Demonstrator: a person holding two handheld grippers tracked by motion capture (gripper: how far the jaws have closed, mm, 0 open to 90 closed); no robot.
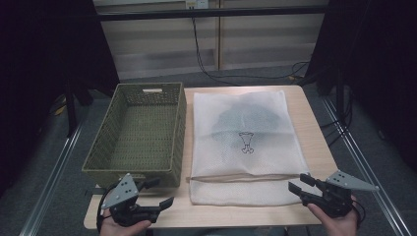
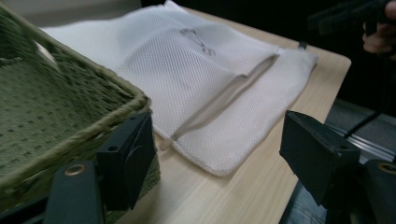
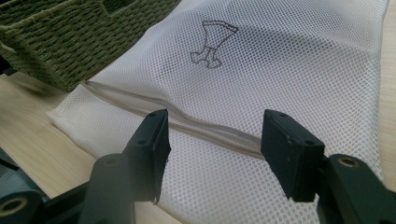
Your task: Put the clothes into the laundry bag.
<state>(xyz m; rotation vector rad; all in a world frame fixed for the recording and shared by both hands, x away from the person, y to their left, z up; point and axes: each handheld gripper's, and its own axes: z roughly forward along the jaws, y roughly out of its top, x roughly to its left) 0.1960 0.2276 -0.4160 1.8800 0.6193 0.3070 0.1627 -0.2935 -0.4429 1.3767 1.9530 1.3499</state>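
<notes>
At the near left corner of the table (image 1: 314, 147), the left tool (image 1: 162, 192) is held in a hand just in front of the near wall of the green woven basket (image 1: 140, 132), its jaws spread wide with nothing between them and pointing right, toward the bag. In the left gripper view the same jaws stand well apart over bare wood, the basket's corner close on their left and the bag's near left corner just beyond. The basket fills the left half of the table and looks empty. Right of it, almost touching its right wall, the white mesh laundry bag (image 1: 243, 142) lies flat with something dark inside showing through the far half and a small drawn emblem (image 1: 246, 142) near the middle. Its zipper (image 1: 243, 175) runs left to right across the near part of the bag, parallel to the table's near edge, so the long line that any pull would follow lies crosswise between the two hands. At the near right, the right tool (image 1: 301, 183) is likewise wide open and empty, pointing left at the bag's near right corner; the right gripper view shows its jaws straddling the zipper line without touching the mesh. My reading is that the right tool is the nearer to the bag, and the zipper's left end lies closer to the left one.
</notes>
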